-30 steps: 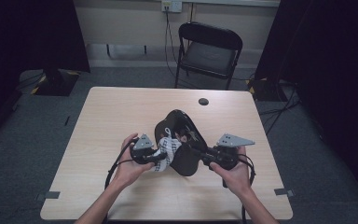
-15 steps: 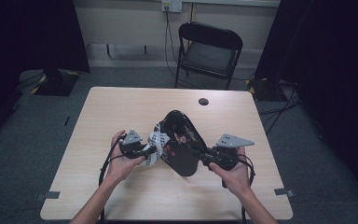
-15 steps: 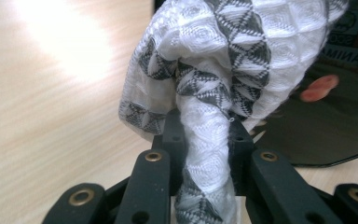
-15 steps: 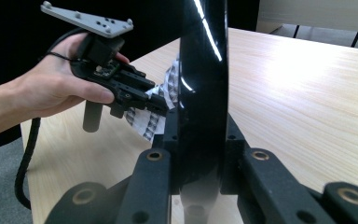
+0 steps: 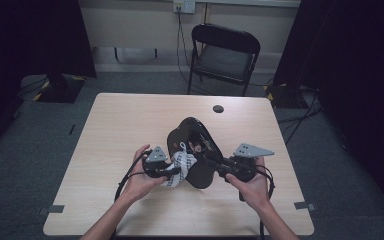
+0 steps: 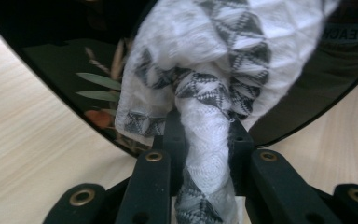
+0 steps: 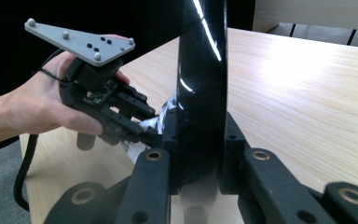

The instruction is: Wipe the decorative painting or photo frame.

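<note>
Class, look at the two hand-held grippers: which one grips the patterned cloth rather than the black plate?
The left gripper: its fingers pinch the white-and-grey patterned cloth. The right gripper clamps the glossy black plate's edge instead.

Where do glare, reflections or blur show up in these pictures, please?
Right gripper view: bright streaks of glare run down the black plate's edge, and the table washes out. Left gripper view: the plate mirrors lettering; the cloth is soft. High view: dim, dark surroundings.
</note>
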